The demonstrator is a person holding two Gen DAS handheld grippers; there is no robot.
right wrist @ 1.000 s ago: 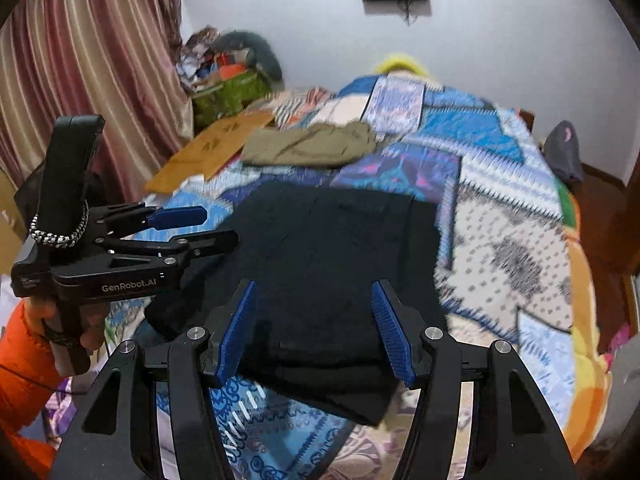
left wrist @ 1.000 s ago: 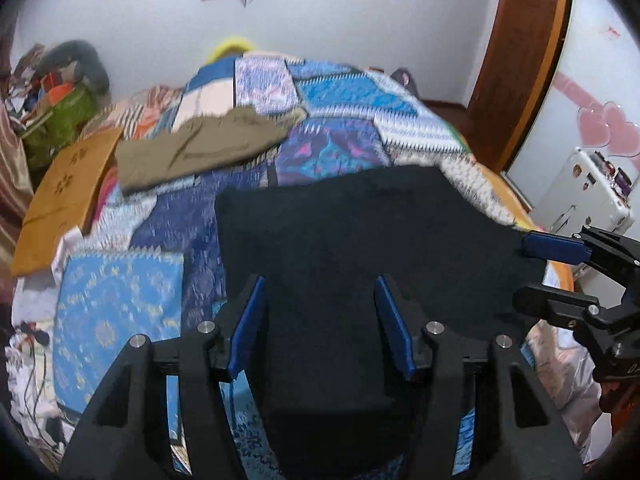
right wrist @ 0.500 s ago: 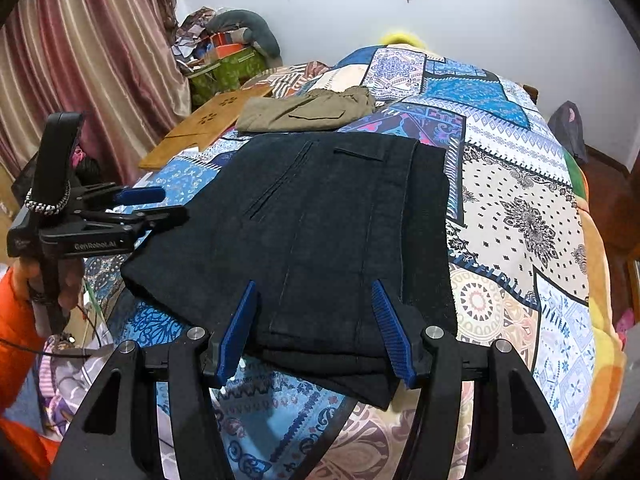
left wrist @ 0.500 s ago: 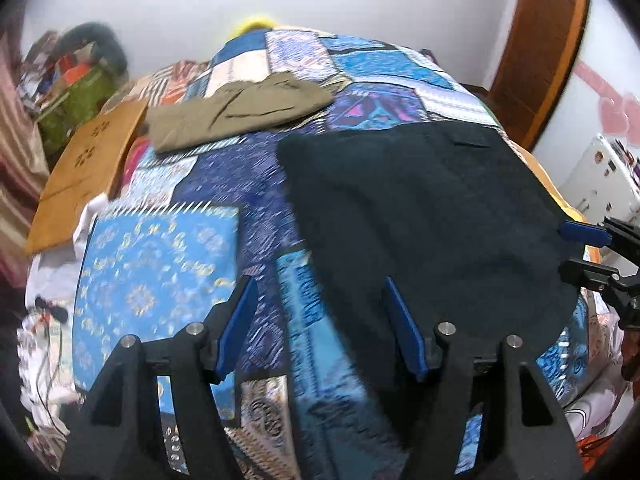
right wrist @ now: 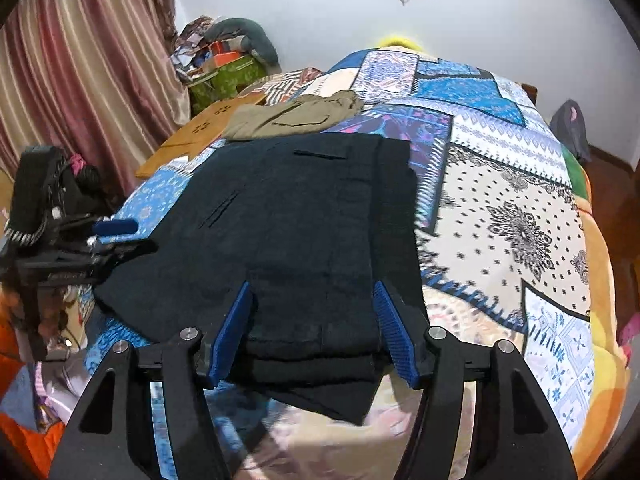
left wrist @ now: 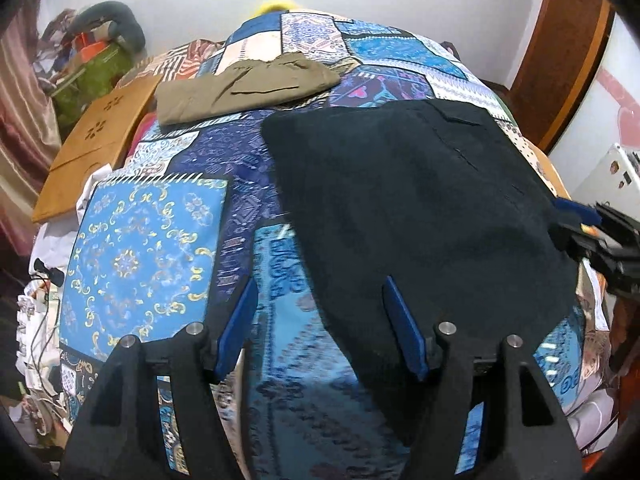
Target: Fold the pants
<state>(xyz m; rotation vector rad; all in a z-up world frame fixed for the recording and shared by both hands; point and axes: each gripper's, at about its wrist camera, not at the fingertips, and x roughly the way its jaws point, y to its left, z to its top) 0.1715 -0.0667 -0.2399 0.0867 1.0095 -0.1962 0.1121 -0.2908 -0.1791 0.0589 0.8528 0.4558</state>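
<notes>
Your black pants [right wrist: 304, 232] lie folded flat on the patchwork bedspread [right wrist: 520, 216] of the bed, near its front edge, with a pocket slit facing up and the stacked layers showing at the near hem.

Your left tool [left wrist: 320, 320] hangs over the near left border of the pants, its blue pads spread. The pants' edge and bare bedspread show between the pads, and nothing is pinched. In the right wrist view the same tool [right wrist: 116, 236] sits at the left corner of the pants; whether it touches the cloth cannot be told.

Your right tool [right wrist: 312, 324] stands over the near hem, pads spread on either side of the folded stack, which lies between them. The pads do not press on it. In the left wrist view this tool [left wrist: 576, 220] is at the right border of the pants.

Containers: one green bag or box [right wrist: 228, 76] stands beside the curtain [right wrist: 80, 80], filled with mixed items, an orange one on top. Its contents cannot be made out further.

Other items: olive pants [left wrist: 244, 88] lie folded farther up the bed, apart from the black pair. A brown board [left wrist: 92, 140] with cut-out marks rests at the bed's left side.

Writing: lettering on the left tool's body is too blurred to read.
</notes>
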